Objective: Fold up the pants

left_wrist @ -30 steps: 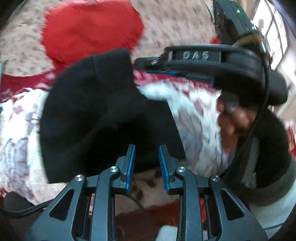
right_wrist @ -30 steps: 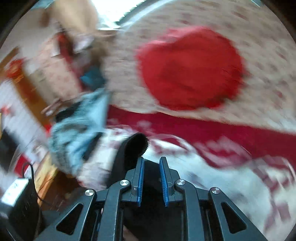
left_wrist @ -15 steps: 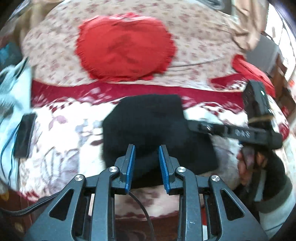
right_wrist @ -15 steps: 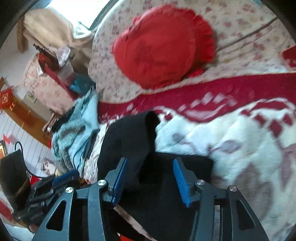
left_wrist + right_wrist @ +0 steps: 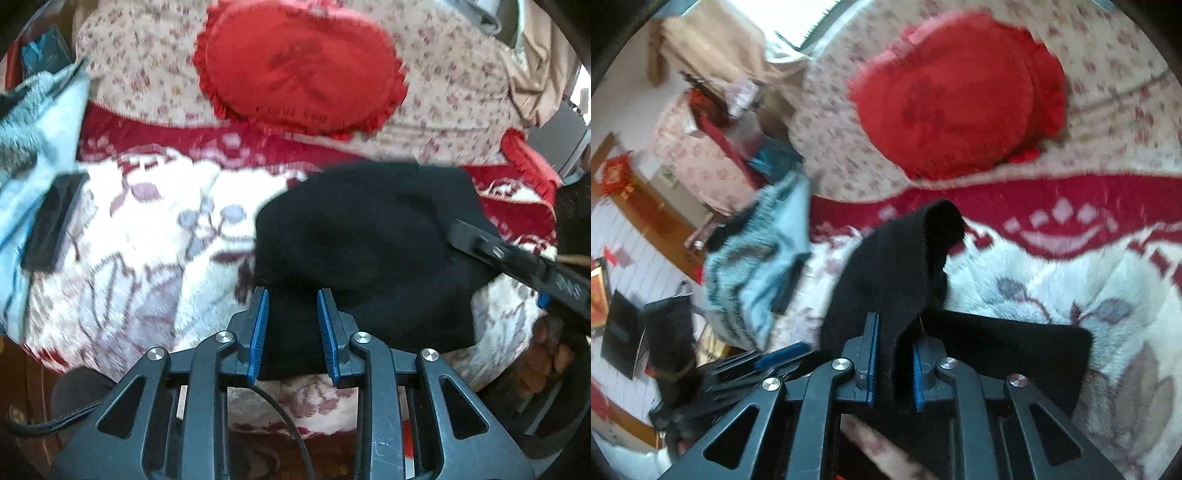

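Note:
The black pants (image 5: 369, 240) lie folded into a thick pad on the white and red flowered blanket (image 5: 147, 240). My left gripper (image 5: 293, 325) hovers over their near edge. Its jaws stand a narrow gap apart, with dark cloth showing below and nothing pinched. My right gripper (image 5: 894, 365) is closing its jaws on a raised fold of the pants (image 5: 886, 266), which stands up between the blue pads. In the left wrist view the right gripper (image 5: 452, 230) reaches in from the right onto the pants. The left gripper (image 5: 775, 360) shows at the lower left of the right wrist view.
A round red frilled cushion (image 5: 299, 66) lies on the flowered bedspread behind the pants. A pale blue fluffy garment (image 5: 37, 122) with a flat black device (image 5: 51, 221) on it sits at the left. A hand (image 5: 546, 354) holds the right gripper. Furniture and clutter (image 5: 713, 122) stand beyond the bed.
The right gripper opened wide over the pants, then closed on a fold of them. The left gripper pulled back and leftward, so the pants now sit to its right.

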### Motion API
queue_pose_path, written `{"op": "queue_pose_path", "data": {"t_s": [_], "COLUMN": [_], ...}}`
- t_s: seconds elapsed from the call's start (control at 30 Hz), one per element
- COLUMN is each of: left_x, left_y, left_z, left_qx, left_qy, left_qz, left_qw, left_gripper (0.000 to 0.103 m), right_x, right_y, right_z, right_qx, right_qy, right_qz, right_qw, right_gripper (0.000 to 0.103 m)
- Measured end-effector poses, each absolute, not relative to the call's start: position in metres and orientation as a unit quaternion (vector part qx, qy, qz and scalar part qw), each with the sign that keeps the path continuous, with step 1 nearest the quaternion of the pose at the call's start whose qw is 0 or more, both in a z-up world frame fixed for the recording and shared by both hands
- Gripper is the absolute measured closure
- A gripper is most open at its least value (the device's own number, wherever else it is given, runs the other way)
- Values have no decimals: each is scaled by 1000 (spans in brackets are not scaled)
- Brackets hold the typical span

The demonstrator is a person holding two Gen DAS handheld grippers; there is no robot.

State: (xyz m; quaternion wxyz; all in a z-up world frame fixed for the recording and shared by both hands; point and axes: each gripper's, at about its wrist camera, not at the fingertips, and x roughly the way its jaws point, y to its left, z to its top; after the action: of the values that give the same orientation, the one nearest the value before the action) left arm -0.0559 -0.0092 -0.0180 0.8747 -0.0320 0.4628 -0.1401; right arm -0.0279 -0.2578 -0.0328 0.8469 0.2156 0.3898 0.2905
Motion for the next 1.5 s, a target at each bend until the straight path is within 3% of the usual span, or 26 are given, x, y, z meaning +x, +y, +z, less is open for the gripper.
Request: {"op": "queue_pose_path", "data": {"t_s": [0.07, 0.17, 0.37, 0.47, 0.63, 0.77, 1.03, 1.27, 1.5], "left_x": [-61, -62, -57, -57, -50, -55, -72, -69, -71], "left_y": [-10, -18, -45, -43, -30, -35, -40, -28, -29], "left_z": [-3, -4, -41, -35, -26, -37, -56, -68, -67], "left_qx": [-30, -29, 6, 13, -13, -19, -3, -44, -43], "left_qy": [442, 442, 488, 483, 472, 483, 482, 498, 494], "left_qz": [-149, -162, -159, -160, -145, -154, -156, -170, -169], "left_qw": [884, 882, 858, 861, 870, 862, 862, 849, 852], "left_gripper": [78, 70, 70, 70, 70, 70, 62, 56, 56], "right_x": [-47, -66, -66, -69, -65, -40, 41, 27, 45], "right_y": [-268, -288, -306, -316, -314, -292, -204, -202, -185], "right_z": [-14, -15, -79, -68, -31, -11, -17, -59, -24], "right_qx": [193, 183, 166, 182, 134, 132, 61, 34, 47], "right_qy": [372, 384, 473, 467, 436, 408, 447, 458, 456], "right_qz": [286, 259, 193, 189, 182, 216, 271, 244, 301], "right_qw": [862, 867, 844, 844, 871, 877, 850, 854, 836], "right_gripper": [90, 90, 88, 81, 80, 63, 63, 63, 63]}}
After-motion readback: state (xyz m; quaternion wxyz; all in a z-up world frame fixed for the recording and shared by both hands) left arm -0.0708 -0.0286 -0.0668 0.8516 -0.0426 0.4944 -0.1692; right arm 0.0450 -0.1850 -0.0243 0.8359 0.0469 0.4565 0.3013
